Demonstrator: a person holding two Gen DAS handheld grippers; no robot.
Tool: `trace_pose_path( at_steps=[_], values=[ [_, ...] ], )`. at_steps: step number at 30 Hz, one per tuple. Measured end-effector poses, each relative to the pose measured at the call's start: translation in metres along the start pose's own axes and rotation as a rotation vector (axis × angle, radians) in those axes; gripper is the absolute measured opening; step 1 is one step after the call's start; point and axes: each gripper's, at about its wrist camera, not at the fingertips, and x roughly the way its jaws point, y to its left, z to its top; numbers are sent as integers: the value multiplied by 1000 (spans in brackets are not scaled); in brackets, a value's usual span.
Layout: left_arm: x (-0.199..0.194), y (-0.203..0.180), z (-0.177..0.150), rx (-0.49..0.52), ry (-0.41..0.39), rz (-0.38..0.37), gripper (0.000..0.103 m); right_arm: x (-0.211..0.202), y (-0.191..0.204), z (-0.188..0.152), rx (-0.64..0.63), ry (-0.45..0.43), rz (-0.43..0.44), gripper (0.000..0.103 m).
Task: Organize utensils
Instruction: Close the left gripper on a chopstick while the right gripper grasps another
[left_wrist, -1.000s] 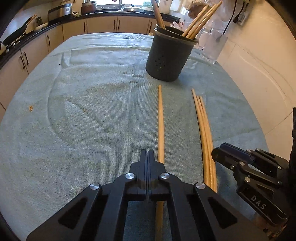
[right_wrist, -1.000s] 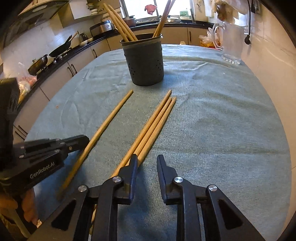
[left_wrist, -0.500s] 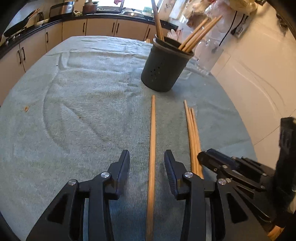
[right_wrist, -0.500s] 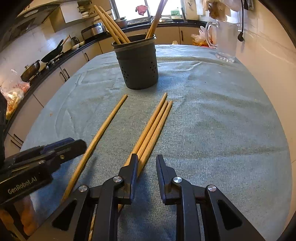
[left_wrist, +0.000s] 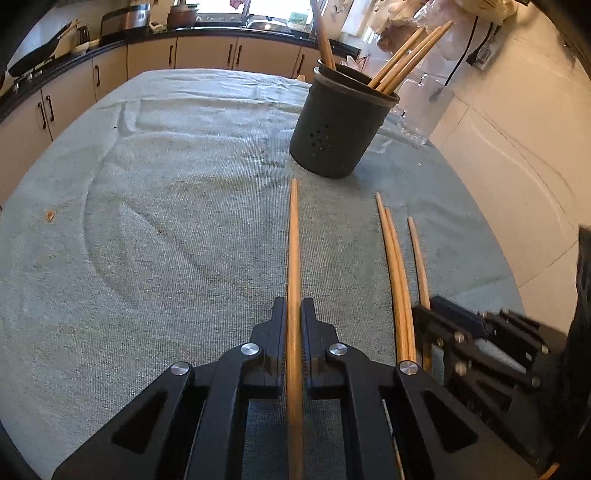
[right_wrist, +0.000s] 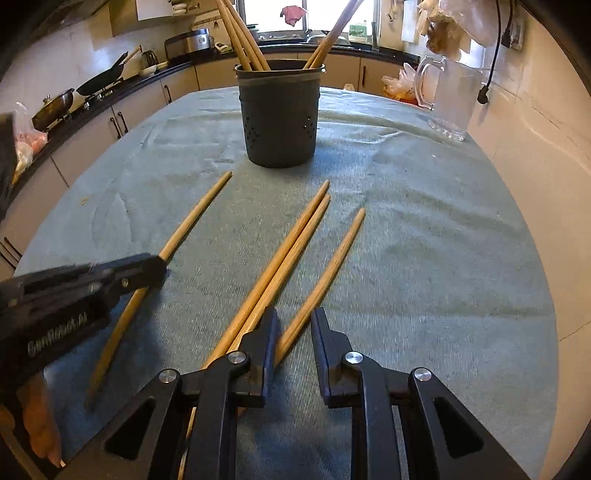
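On the teal cloth a single wooden chopstick (left_wrist: 293, 240) (right_wrist: 195, 218) points toward the dark grey utensil holder (left_wrist: 336, 125) (right_wrist: 279, 122), which has several chopsticks standing in it. My left gripper (left_wrist: 294, 306) (right_wrist: 155, 266) is shut on this chopstick near its close end. To the right a pair of chopsticks (left_wrist: 393, 258) (right_wrist: 295, 236) lies side by side, and a third chopstick (left_wrist: 417, 251) (right_wrist: 332, 254) sits slightly apart. My right gripper (right_wrist: 294, 317) (left_wrist: 436, 314) is open low over their near ends. The third chopstick runs between its tips, untouched by the pads.
A clear glass pitcher (right_wrist: 450, 99) (left_wrist: 421, 110) stands behind the holder at the right, near the tiled wall (left_wrist: 517, 166). Kitchen cabinets and a counter with pans run along the back and left. The cloth (left_wrist: 147, 221) shows a few creases.
My left gripper opened around the single chopstick and then shut on it. One chopstick of the right bundle has shifted away from the other two. The right gripper's jaws kept their gap.
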Motion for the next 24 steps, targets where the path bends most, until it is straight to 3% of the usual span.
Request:
trace_pose_path(
  at_steps=[4,7,11,16,18,20,21,24],
  values=[
    [-2,1,-1,-14,26,-7,7,6,-6,9,10,-4,12,12],
    [-8,4,-5,-54,94,-24,7,5,-10,7,-4,17,28,8],
    [-19,10,-20,-105,149,-59,7,-7,-18,-10,-43,21,5,8],
    [-31,9,-34,-98,171,-55,7,-29,-43,-39,-45,21,-40,8],
    [-34,6,-36,-90,183,-46,7,-36,-53,-51,-40,35,-47,12],
    [-38,5,-38,-83,191,-47,7,-43,-64,-59,-19,34,-49,37],
    [-40,3,-38,-79,192,-50,7,-44,-67,-61,-8,37,-49,42],
    [-45,1,-35,-62,189,-38,8,-43,-80,-61,40,48,-3,44]
  ],
)
